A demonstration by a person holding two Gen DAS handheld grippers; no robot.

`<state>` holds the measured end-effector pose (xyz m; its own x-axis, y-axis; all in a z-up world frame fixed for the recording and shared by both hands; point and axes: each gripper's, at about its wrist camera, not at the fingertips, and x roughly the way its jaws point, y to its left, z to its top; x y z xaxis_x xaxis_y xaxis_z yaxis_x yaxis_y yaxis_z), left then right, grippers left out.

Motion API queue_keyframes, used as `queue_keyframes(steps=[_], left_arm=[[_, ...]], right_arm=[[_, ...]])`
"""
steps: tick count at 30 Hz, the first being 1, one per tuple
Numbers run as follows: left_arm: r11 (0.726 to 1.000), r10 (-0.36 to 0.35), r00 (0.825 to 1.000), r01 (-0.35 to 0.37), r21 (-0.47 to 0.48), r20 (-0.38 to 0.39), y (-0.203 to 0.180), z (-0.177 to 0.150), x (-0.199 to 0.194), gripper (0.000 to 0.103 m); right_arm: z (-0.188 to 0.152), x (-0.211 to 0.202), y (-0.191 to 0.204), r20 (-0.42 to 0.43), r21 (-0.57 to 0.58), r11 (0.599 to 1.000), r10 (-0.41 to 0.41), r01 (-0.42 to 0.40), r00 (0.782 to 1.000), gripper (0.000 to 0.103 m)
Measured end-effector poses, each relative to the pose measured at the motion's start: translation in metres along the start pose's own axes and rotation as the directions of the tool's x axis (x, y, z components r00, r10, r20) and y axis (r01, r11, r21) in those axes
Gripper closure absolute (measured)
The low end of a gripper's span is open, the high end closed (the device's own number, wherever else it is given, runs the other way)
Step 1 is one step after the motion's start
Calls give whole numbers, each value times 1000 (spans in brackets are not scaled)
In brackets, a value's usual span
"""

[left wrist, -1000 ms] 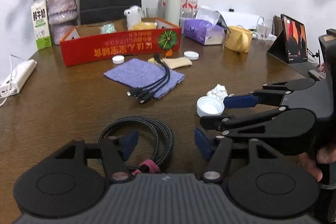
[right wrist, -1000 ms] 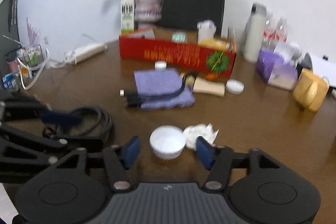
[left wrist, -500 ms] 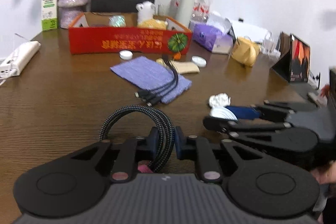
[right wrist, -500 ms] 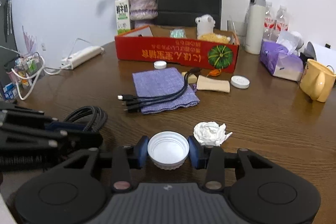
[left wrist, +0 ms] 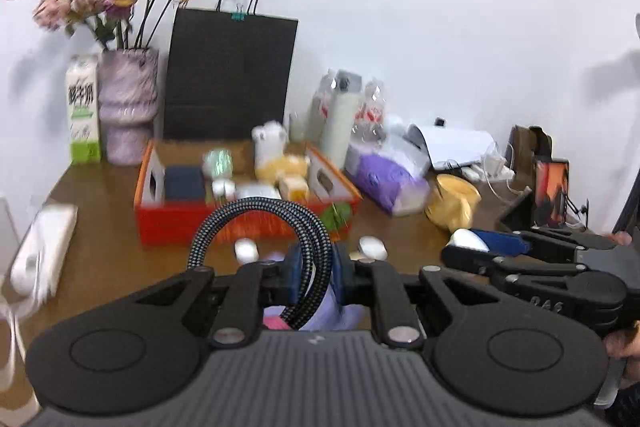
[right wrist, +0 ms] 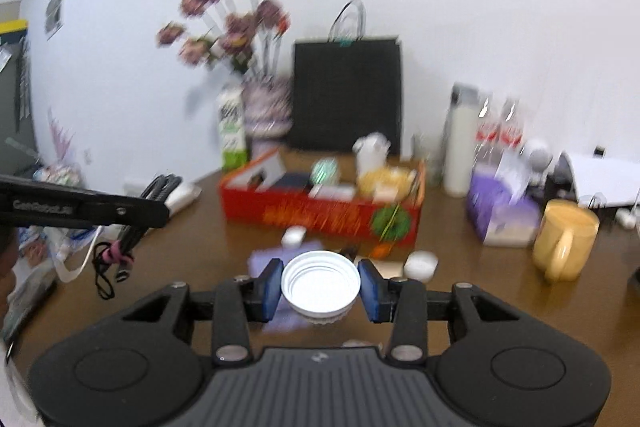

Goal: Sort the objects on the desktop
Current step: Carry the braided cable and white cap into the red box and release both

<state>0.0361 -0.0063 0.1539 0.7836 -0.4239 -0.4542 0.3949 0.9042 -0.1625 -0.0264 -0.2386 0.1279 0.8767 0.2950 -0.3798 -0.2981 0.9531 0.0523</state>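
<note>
Beside the purple vase (left wrist: pixel 127 107), Chinese writing marks a milk carton (left wrist: pixel 83 109).

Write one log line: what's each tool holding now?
left tool: shut on braided cable | right tool: shut on white cap | both lifted off table

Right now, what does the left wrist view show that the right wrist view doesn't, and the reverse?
Left wrist only: the left gripper clamped on the braided cable coil, and a tablet at far right. Right wrist only: the open inside of the white lid in the right gripper, and the cable's loose ends dangling. Both: red box, black bag, yellow mug.
</note>
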Motion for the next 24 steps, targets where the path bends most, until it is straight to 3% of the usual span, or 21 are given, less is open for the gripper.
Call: queue_keyframes(steps=[4,9,13,16,19,22,24], left_arm=[[999,43,998,-44,-10,-53,32,55,63,87],[980,144,975,-165,-111,-171,98,85,160,87],[971,120,964,-165,-176,-239,132,92,221,87],[976,138,954,-177,-129,-267,132,96,254,86],[963,213,915,-256,-86,-343,140,90,289,85],[960,204,915,-256,-111,-347,149,82,302,83],[964,161,914,-226,-138,-373,151,79,300,82]], right_arm=[[56,56,-30,-3,71,997,4,-3,1000,64],[100,160,-65,-141,136,991,24,-5,990,64],[101,246,-82,-294,138,989,-13,56,956,64],[91,295,-84,-388,123,990,-19,72,921,64],[77,333,-78,-469,89,991,-49,103,882,64],[69,352,-64,-492,41,994,-72,105,868,64],[67,358,-61,-509,66,994,-37,82,860,63]])
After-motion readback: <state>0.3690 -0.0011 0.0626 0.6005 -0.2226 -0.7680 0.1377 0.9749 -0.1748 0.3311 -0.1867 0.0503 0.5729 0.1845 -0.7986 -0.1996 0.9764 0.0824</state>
